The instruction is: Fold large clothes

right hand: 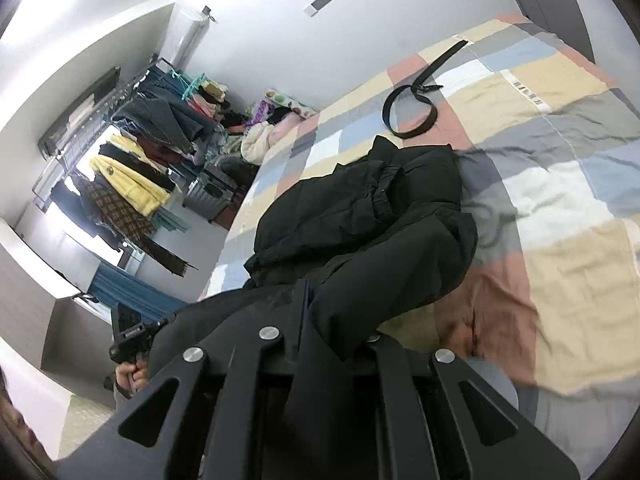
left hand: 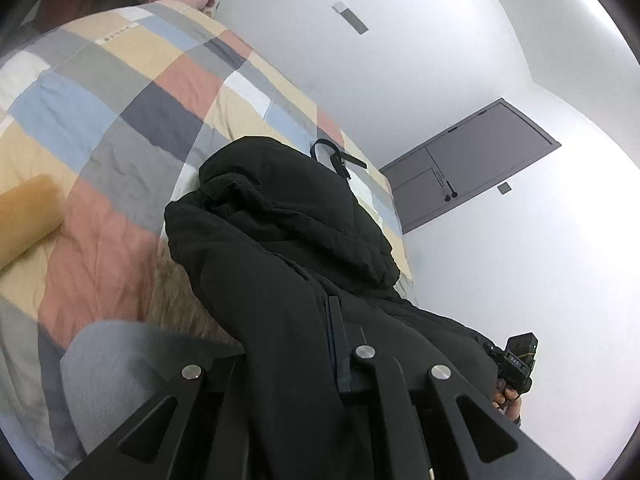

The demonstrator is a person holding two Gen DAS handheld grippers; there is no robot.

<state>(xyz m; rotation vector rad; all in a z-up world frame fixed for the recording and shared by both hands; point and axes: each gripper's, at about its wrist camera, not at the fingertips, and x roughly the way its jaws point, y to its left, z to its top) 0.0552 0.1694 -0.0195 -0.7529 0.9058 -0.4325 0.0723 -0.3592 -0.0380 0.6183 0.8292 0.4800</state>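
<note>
Here, both grippers clamp a black coat (left hand: 288, 248) above a checked bedspread (left hand: 120, 92).
Left gripper (left hand: 320, 344) and right gripper (right hand: 320, 320) each pinch its fabric; a belt (right hand: 412, 100) lies beyond.

Black padded coat (right hand: 360, 216) bunched on bed, near edge apparently lifted.

one black coat (right hand: 360, 216), one belt (right hand: 412, 108), one patchwork bedspread (right hand: 560, 152), one suitcase (right hand: 212, 192)
</note>
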